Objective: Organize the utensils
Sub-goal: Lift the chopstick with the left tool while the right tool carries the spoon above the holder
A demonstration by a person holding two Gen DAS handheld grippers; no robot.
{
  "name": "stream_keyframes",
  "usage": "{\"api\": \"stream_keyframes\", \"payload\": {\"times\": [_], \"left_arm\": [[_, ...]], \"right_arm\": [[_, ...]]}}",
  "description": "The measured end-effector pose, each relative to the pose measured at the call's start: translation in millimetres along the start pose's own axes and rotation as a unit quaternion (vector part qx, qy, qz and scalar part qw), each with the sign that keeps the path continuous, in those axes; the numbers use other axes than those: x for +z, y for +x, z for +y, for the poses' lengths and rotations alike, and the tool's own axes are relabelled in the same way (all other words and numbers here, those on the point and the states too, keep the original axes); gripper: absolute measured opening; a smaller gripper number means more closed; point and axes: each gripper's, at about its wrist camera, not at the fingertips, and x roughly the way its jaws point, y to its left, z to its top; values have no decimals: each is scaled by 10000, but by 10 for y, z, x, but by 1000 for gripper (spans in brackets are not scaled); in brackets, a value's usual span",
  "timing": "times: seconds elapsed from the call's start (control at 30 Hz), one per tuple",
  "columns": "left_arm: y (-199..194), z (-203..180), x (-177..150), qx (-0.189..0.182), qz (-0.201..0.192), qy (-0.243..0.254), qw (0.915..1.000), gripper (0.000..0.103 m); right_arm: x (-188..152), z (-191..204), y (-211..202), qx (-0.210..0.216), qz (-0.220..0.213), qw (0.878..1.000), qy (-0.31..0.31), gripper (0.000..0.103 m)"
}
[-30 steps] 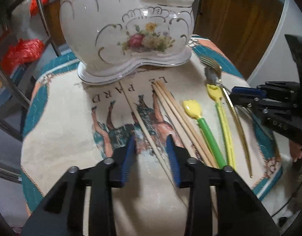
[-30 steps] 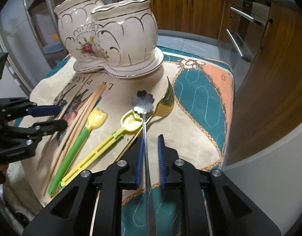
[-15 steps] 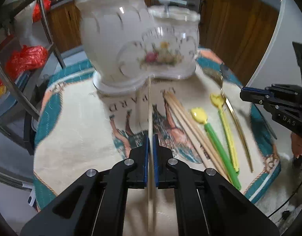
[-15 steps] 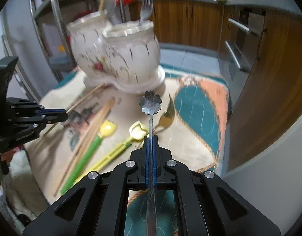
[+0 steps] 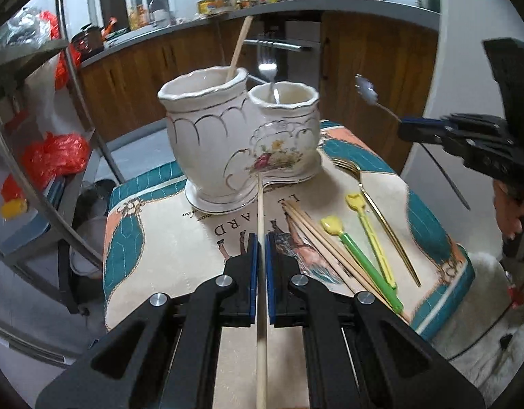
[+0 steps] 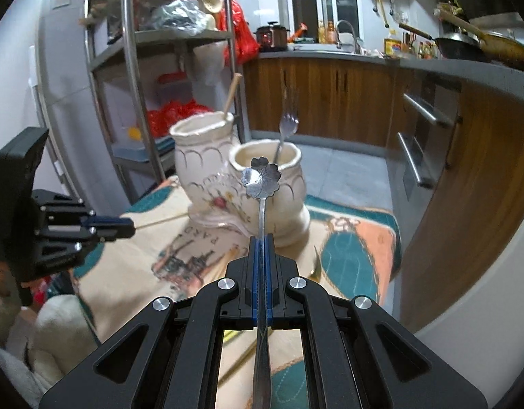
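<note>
My left gripper [image 5: 261,238] is shut on a wooden chopstick [image 5: 260,211] and holds it above the cloth, pointing at the white two-pot ceramic holder [image 5: 228,146]. My right gripper [image 6: 261,238] is shut on a silver flower-headed spoon [image 6: 261,177], raised in front of the holder [image 6: 272,197]. The holder's left pot has a chopstick [image 5: 240,46] in it, the right pot a silver fork [image 5: 268,68]. On the cloth lie more chopsticks [image 5: 316,235], a green-handled yellow spoon [image 5: 357,252], a yellow spoon [image 5: 371,235] and a gold fork [image 5: 378,211].
The small table is covered by a printed cloth [image 5: 166,259] with teal edges. A metal shelf rack [image 6: 132,85] stands at the left with red bags. Wooden kitchen cabinets [image 6: 330,99] are behind. The right gripper shows at the right of the left wrist view [image 5: 466,139].
Both grippers closed on their utensils on the cloth, then lifted them. The chopstick and the flower spoon are now off the cloth and raised toward the holder.
</note>
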Motion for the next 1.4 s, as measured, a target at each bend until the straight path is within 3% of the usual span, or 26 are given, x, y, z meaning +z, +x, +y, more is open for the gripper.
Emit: {"api": "stream_keyframes", "payload": {"times": [0.2, 0.37, 0.47, 0.6, 0.7, 0.83, 1.17, 1.4], "left_arm": [[-332, 93, 116, -166, -615, -75, 9979, 4], [-414, 318, 310, -244, -1058, -469, 9930, 4], [-334, 302, 321, -328, -872, -419, 9948, 4], [-4, 71, 120, -447, 4, 160, 9989, 4], [284, -69, -116, -497, 644, 524, 9953, 4], [452, -106, -259, -505, 1076, 753, 9900, 4], [683, -206, -299, -532, 1599, 974, 9809, 5], [753, -192, -270, -559, 1618, 849, 9816, 4]], "right_arm": [[87, -8, -34, 19, -215, 9997, 97, 4], [146, -25, -26, 27, -293, 9994, 184, 4], [127, -11, -28, 4, -282, 9995, 128, 4], [83, -14, -22, -3, -218, 9997, 130, 4], [59, -27, -4, -13, -167, 9997, 151, 4], [53, -34, -8, -23, -149, 9998, 160, 4], [38, -42, -14, -9, -137, 9998, 138, 4], [32, -32, -47, 7, -197, 9997, 147, 4]]}}
